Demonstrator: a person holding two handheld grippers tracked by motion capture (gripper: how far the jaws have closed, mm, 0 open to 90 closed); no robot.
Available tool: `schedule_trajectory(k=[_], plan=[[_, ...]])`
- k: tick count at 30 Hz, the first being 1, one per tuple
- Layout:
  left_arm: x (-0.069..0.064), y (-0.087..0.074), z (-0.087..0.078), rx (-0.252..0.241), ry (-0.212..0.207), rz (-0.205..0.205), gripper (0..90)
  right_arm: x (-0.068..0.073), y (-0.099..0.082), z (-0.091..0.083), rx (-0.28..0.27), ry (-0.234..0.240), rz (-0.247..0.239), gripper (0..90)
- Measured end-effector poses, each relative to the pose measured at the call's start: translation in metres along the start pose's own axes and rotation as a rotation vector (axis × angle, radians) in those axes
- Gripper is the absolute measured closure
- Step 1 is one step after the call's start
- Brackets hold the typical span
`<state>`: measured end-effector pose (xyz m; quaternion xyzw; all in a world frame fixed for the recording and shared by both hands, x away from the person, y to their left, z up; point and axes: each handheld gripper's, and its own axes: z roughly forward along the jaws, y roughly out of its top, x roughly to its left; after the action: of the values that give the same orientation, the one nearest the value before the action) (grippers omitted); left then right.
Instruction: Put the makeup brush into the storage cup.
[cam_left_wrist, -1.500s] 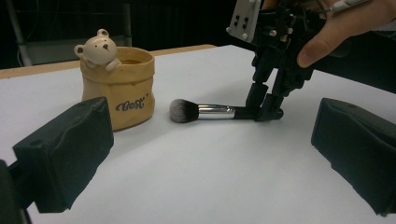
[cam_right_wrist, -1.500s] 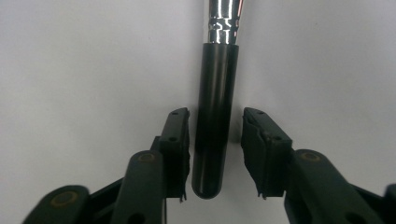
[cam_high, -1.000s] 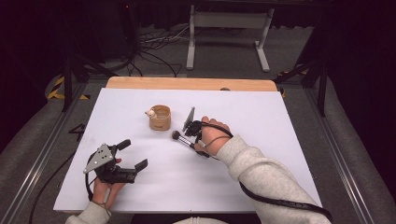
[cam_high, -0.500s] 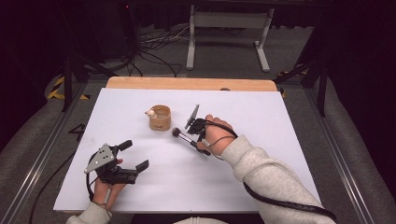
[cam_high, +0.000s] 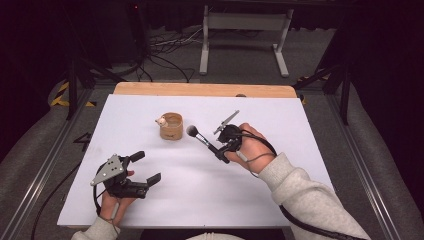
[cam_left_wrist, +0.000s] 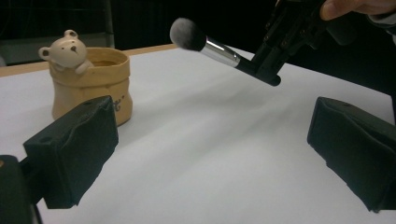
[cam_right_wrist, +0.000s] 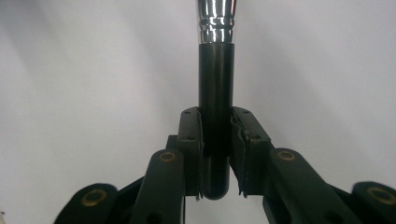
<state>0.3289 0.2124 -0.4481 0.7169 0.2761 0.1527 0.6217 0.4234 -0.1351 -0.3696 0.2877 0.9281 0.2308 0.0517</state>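
Makeup brush (cam_right_wrist: 215, 70) bristles cut off at frame top, handle clamped in right claw (cam_right_wrist: 215, 154)

brush (cam_left_wrist: 205, 44) held aloft by far claw (cam_left_wrist: 273, 65) | bear pot (cam_left_wrist: 91, 81) left | own jaws apart

R claw (cam_high: 220, 150) w/ the makeup brush (cam_high: 199, 136) clamped in it has moved up the high view, away from the person & a bit left, lifting off the white counter (cam_high: 300, 150). Brush head, earlier well short of the bear pot (cam_high: 171, 126) & lower, now sits just beside the pot's right side, nearer rim level. Forearm & sleeve reach further in.
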Motion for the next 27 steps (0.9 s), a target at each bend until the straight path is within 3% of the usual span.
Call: schedule_trajectory(k=[3, 4, 6, 14, 15, 17, 22, 25, 27], plan=[[-0.001, 0.001, 0.0, 0.003, -0.007, 0.012, 2.4, -0.001, -0.011, -0.01, -0.094, 0.015, -0.014, 75.4], [-0.001, 0.001, 0.0, 0.003, -0.007, 0.012, 2.5, -0.001, -0.011, -0.01, -0.094, 0.015, -0.014, 75.4], [-0.001, 0.001, 0.0, 0.003, -0.003, 0.016, 2.5, -0.001, -0.019, -0.014, -0.169, 0.028, -0.025, 75.4], [0.0, 0.0, 0.0, 0.008, -0.001, 0.024, 3.3, 0.003, -0.053, -0.014, -0.381, 0.059, -0.029, 75.3], [0.0, 0.0, 0.0, 0.008, -0.001, 0.024, 3.3, 0.003, -0.053, -0.014, -0.381, 0.059, -0.029, 75.3], [0.0, 0.0, 0.001, 0.009, -0.006, 0.018, 3.3, 0.003, -0.061, -0.011, -0.447, 0.082, -0.042, 75.3], [-0.001, 0.0, 0.001, 0.012, -0.009, 0.02, 3.5, 0.008, -0.074, -0.006, -0.519, 0.091, -0.068, 75.4], [-0.001, 0.0, 0.001, 0.009, -0.018, 0.021, 3.5, 0.012, -0.084, -0.003, -0.589, 0.105, -0.097, 75.3], [-0.001, 0.0, 0.002, 0.009, -0.024, 0.02, 3.5, 0.013, -0.089, 0.001, -0.624, 0.133, -0.102, 75.3]])
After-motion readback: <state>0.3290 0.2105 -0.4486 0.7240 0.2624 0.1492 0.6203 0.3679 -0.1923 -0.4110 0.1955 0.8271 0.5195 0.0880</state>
